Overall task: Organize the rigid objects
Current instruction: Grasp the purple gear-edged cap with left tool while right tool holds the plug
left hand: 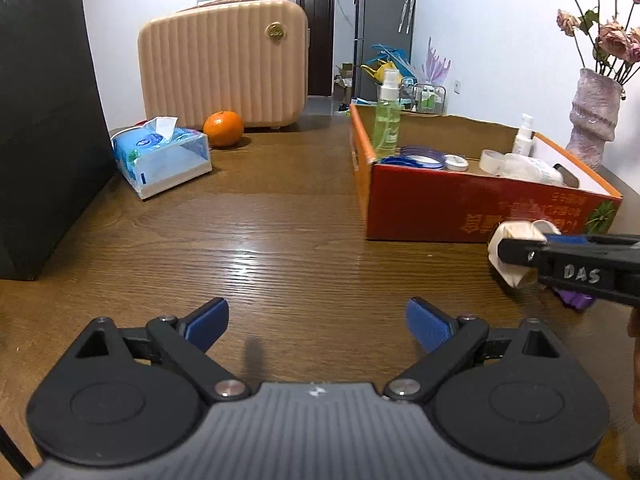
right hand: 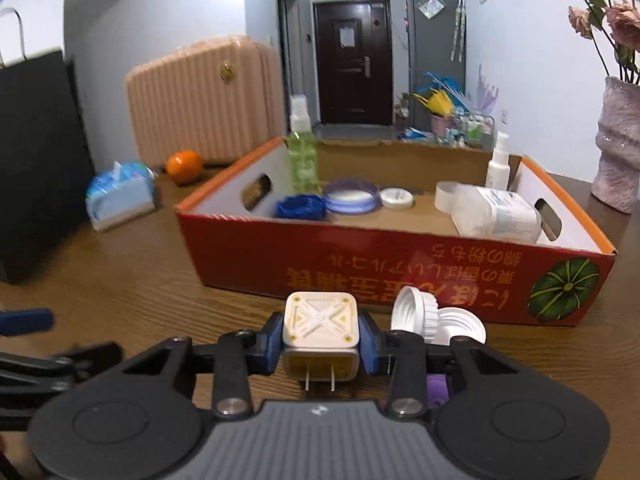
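My right gripper (right hand: 321, 340) is shut on a white plug adapter (right hand: 320, 326), prongs toward the camera, just above the wooden table in front of the red cardboard box (right hand: 360, 268). The same gripper (left hand: 516, 250) and the adapter (left hand: 514, 254) show at the right in the left wrist view. White lids (right hand: 436, 316) lie on the table beside the adapter. The box (left hand: 460, 204) holds a green spray bottle (right hand: 303, 160), tape rolls (right hand: 352, 196), a small white bottle (right hand: 498, 164) and a lying white bottle (right hand: 496, 212). My left gripper (left hand: 317, 320) is open and empty over the table.
A tissue pack (left hand: 164, 154), an orange (left hand: 223, 129) and a pink suitcase (left hand: 224, 64) stand at the far left. A black bag (left hand: 44, 120) stands on the left edge. A vase with dried roses (left hand: 592, 116) stands far right. A purple object (right hand: 438, 390) lies under my right gripper.
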`<state>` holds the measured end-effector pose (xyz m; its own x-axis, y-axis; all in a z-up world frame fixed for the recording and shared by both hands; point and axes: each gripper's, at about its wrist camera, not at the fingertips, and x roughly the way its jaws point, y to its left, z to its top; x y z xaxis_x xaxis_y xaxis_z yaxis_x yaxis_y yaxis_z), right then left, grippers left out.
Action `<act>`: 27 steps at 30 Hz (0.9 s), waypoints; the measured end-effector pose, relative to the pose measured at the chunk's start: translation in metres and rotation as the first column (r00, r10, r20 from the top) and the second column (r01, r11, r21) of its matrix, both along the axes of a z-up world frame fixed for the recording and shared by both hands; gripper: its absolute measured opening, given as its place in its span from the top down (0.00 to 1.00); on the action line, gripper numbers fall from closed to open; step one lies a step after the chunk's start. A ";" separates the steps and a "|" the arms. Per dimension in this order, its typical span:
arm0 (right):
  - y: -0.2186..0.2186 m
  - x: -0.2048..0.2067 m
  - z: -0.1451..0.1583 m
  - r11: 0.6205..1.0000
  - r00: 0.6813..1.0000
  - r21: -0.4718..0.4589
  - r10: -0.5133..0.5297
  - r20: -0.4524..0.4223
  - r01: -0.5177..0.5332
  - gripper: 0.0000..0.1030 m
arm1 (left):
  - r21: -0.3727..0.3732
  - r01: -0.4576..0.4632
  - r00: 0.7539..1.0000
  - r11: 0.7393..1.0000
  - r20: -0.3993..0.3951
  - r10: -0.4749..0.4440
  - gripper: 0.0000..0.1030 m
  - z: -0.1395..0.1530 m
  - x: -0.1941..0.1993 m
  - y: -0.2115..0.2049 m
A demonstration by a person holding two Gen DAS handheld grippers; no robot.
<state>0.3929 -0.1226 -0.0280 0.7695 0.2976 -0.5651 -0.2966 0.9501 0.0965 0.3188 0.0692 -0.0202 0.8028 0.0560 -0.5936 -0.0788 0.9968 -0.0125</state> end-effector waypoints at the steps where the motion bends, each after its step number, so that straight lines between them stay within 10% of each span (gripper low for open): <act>1: -0.005 -0.006 0.005 1.000 1.000 0.018 0.004 0.015 -0.005 0.63 | 0.001 0.005 1.000 1.000 0.000 -0.005 0.05 0.002 -0.001 -0.005; 16: -0.167 -0.066 0.024 0.980 0.978 0.043 -0.197 0.070 0.194 0.63 | -0.099 0.157 0.988 0.983 0.015 -0.156 0.08 0.006 0.017 -0.158; 27: -0.194 -0.062 0.000 0.982 0.984 0.073 -0.176 0.011 0.175 0.63 | -0.024 0.199 0.979 0.980 -0.041 -0.200 0.46 -0.020 0.047 -0.198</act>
<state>0.3307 -0.3168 -0.0277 0.8229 0.1960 -0.5333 -0.1279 0.9784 0.1623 0.3658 -0.1288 -0.0398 0.7701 -0.1148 -0.6275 0.1209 0.9921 -0.0332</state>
